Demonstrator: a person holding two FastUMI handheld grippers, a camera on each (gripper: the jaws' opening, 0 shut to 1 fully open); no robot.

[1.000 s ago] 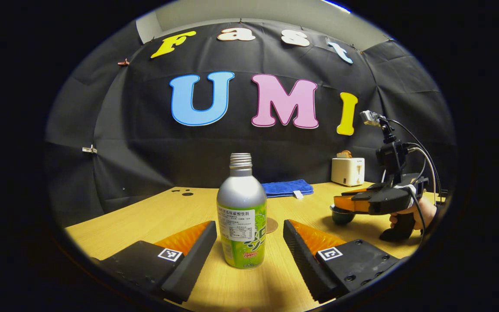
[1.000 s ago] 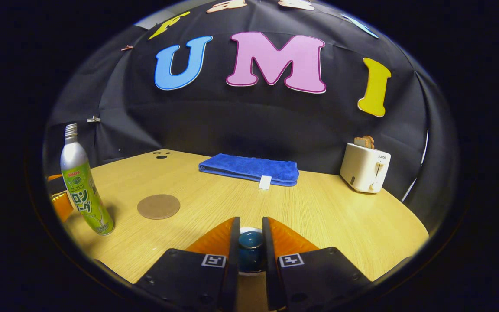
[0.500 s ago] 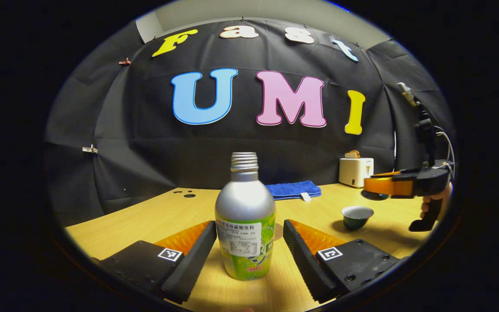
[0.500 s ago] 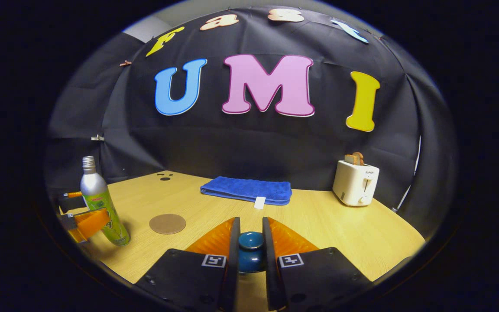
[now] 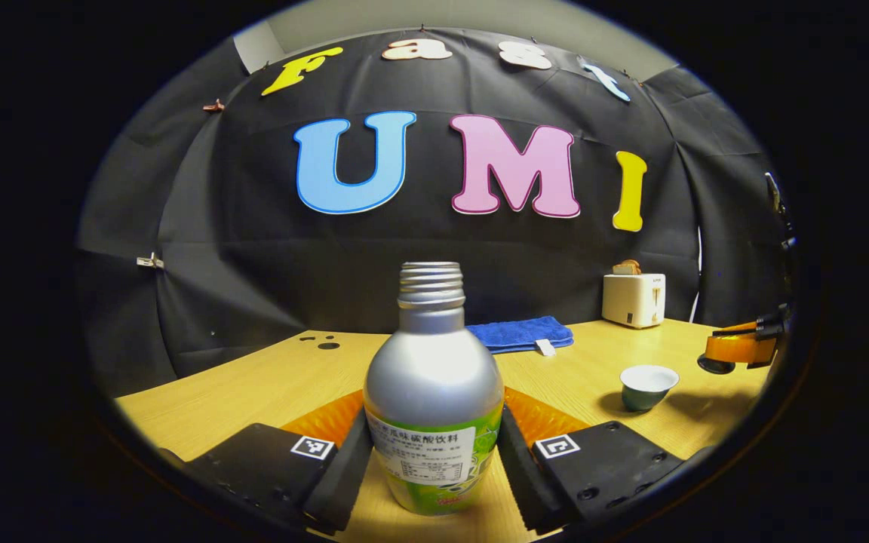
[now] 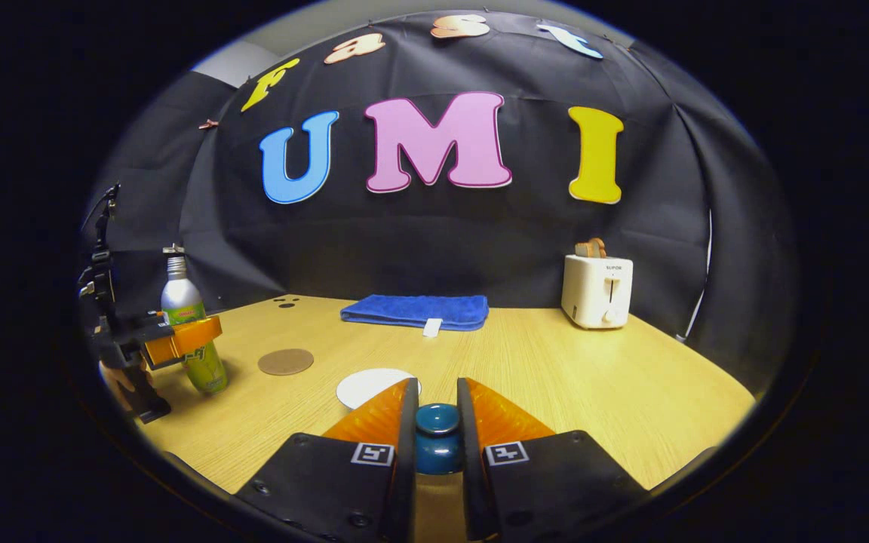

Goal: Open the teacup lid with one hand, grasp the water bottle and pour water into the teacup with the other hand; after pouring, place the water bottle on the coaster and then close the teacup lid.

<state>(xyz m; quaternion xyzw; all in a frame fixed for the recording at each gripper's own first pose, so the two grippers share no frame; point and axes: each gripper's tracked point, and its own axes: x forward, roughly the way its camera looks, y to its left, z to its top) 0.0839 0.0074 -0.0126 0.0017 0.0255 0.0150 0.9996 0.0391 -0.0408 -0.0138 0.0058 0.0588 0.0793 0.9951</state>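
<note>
A silver water bottle (image 5: 433,377) with a green label and no cap stands on the wooden table (image 5: 268,381). My left gripper (image 5: 434,426) is shut on its lower body, one finger on each side. The open teacup (image 5: 646,386), dark outside and white inside, sits to the right. My right gripper (image 6: 434,400) is shut on the blue knob of the teacup lid (image 6: 437,437) and holds it in the air, right of the teacup (image 6: 371,386). The right gripper (image 5: 738,349) and the lid's dark underside show at the far right of the left gripper view. A round brown coaster (image 6: 286,361) lies between bottle (image 6: 191,332) and cup.
A folded blue towel (image 6: 414,311) lies at the back of the table, near the black cloth wall. A white toaster (image 6: 595,290) with toast stands at the back right. A hand holds the left gripper (image 6: 178,341) at the table's left edge.
My left gripper moved forward around the bottle and its fingers closed onto it. My right gripper lifted the lid off the teacup and carried it up and to the right.
</note>
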